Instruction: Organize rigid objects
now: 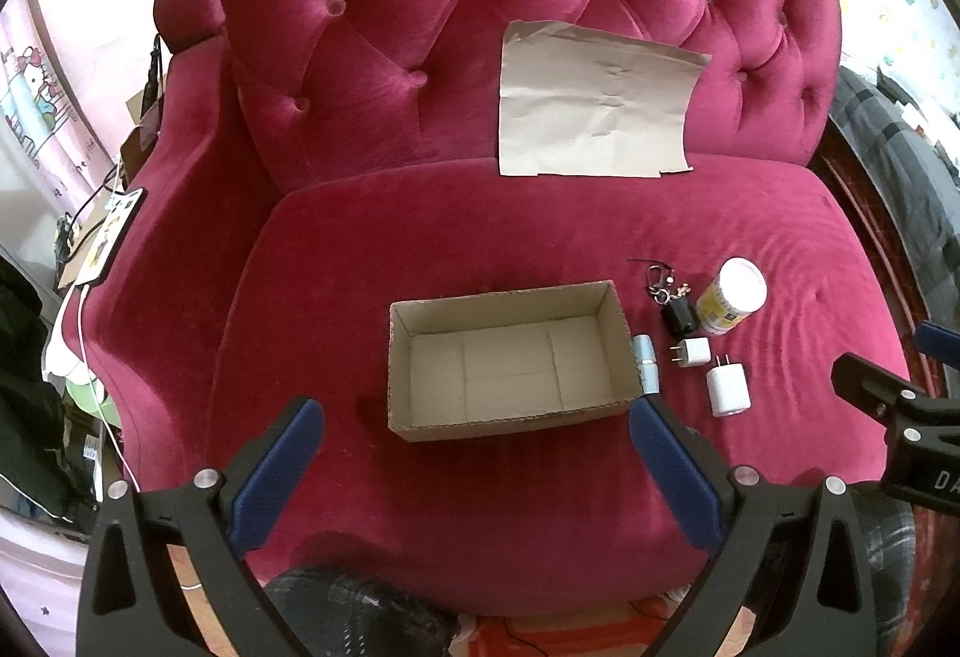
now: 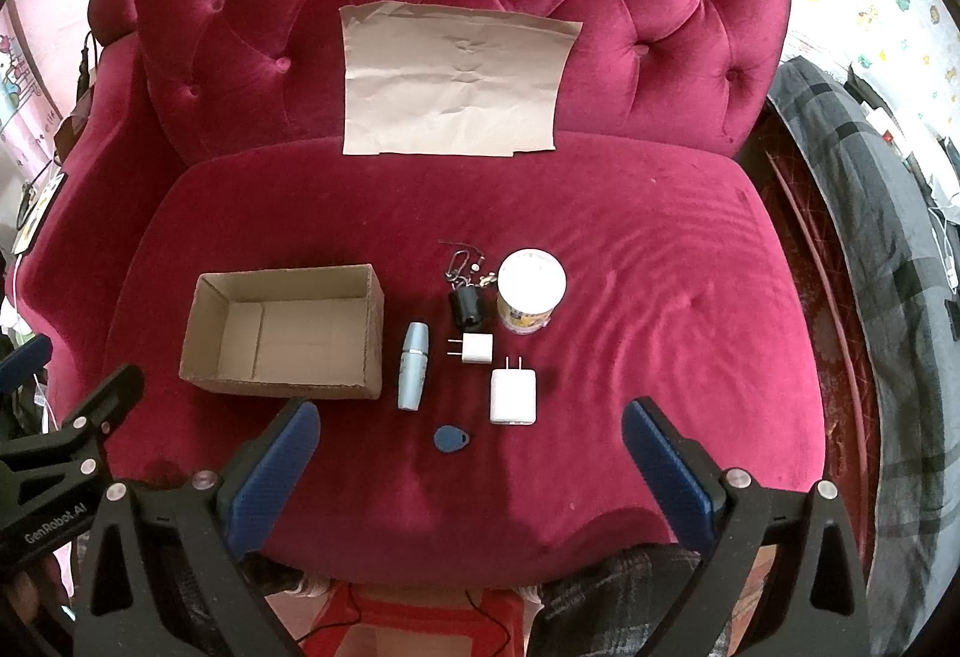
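Observation:
An empty open cardboard box [image 1: 504, 363] [image 2: 282, 339] sits on the red velvet seat. To its right lie a light-blue tube [image 2: 413, 366] [image 1: 647, 366], a small white plug [image 2: 475, 348] [image 1: 691, 353], a larger white charger [image 2: 513, 394] [image 1: 728, 387], a blue key fob [image 2: 450, 440], a black key bunch [image 2: 465, 297] [image 1: 675, 306] and a white-lidded jar [image 2: 531, 291] [image 1: 737, 297]. My left gripper [image 1: 474, 411] is open and empty, hovering before the box. My right gripper [image 2: 471, 414] is open and empty, above the fob and charger.
A sheet of brown paper [image 2: 453, 78] [image 1: 594, 102] leans on the tufted chair back. A phone on a cable [image 1: 114, 237] lies on the left armrest. A grey plaid blanket [image 2: 888, 261] lies right of the chair.

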Action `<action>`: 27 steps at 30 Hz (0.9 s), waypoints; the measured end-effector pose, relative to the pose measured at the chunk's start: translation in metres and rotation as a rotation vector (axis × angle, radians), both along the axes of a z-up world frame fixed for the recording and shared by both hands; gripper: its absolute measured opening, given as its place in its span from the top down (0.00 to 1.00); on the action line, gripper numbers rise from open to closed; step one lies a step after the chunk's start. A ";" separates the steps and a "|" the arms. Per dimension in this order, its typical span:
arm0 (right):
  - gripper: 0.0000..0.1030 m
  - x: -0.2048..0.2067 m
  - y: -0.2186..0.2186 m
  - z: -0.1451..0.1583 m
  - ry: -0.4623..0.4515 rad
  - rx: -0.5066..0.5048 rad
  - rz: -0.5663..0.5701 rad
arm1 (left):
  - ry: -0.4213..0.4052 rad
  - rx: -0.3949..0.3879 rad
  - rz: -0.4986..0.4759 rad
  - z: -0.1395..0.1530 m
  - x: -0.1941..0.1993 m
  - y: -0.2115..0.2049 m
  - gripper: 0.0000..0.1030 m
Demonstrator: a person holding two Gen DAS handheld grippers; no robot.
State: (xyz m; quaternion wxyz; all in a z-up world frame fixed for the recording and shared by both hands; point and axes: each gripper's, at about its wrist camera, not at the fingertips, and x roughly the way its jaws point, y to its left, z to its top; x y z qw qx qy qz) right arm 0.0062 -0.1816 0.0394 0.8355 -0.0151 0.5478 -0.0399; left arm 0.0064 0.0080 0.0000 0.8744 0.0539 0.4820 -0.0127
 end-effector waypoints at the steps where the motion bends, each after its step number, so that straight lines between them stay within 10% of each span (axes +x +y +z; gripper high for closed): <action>1: 0.00 0.001 0.000 -0.001 0.000 0.001 0.001 | 0.000 0.000 0.002 -0.001 0.001 0.001 0.00; 27: 0.00 0.025 -0.009 -0.036 0.017 -0.002 -0.012 | 0.014 0.069 0.031 -0.051 0.043 0.028 0.00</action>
